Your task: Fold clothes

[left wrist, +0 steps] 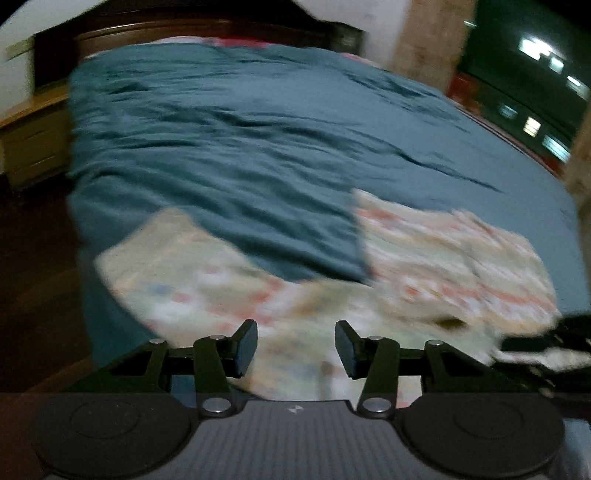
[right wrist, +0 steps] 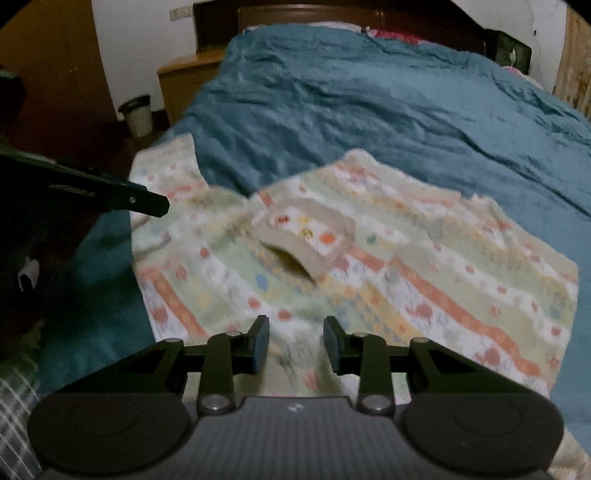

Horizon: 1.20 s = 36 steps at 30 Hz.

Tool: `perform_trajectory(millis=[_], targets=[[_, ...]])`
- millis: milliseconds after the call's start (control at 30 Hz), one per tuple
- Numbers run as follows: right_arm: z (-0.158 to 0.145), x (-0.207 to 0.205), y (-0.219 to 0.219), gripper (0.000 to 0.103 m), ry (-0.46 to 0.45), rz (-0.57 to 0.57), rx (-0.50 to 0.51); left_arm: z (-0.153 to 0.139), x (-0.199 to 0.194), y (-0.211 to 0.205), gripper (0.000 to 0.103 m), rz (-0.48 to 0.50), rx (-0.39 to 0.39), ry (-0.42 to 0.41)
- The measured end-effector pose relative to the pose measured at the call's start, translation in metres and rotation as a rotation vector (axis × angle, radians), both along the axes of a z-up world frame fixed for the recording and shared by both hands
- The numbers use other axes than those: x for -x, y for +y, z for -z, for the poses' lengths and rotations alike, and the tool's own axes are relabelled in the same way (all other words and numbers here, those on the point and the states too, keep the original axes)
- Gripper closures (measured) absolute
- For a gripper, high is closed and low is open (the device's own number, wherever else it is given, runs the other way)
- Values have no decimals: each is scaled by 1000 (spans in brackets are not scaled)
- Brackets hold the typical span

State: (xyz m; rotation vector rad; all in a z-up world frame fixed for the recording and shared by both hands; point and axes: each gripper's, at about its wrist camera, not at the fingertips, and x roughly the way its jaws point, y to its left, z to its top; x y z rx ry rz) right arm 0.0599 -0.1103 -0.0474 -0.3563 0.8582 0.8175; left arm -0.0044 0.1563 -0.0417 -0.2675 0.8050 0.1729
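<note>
A pale patterned shirt (right wrist: 369, 266) with orange, yellow and green stripes lies spread on the teal bedspread (right wrist: 369, 103), collar (right wrist: 306, 236) up, one sleeve reaching far left. It also shows blurred in the left wrist view (left wrist: 424, 258). My right gripper (right wrist: 295, 345) is open and empty just above the shirt's near edge. My left gripper (left wrist: 295, 349) is open and empty over the shirt's near edge. It shows as a dark arm (right wrist: 110, 192) at the left of the right wrist view. The right gripper shows at the right edge of the left wrist view (left wrist: 554, 339).
The bed's dark wooden headboard (right wrist: 306, 14) is at the far end. A wooden nightstand (right wrist: 188, 81) and a small waste bin (right wrist: 138, 114) stand to the bed's left. Dark floor (left wrist: 37, 277) lies left of the bed. A window (left wrist: 535, 85) is at the right.
</note>
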Motion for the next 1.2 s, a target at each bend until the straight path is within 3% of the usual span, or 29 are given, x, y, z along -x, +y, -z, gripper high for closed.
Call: perform_trajectory(millis=[267,467,600,667,733,800,1200], targets=[[15,5,23,71,24,-58,52,8,2,74,52,-295,-43,18],[12,4,28,71,52,-56,38,18,-1,112,51,-415,10,18],[10,4,38,71,40,-75,47,20,-7,123,54,-420,48,-14],[8,1,42,71,41,-72,38,21,-11,123,66,-398,55,-29],[8,-4,48,71,40,-69,32,20,-14,121,91,-384,47,-38],[8,-9,54,71,40,-65,27,19,-16,120,95,-378,35,-46],[23,-11,92,71,41,-115,33,-1,1,121,98,-398,17,-139]])
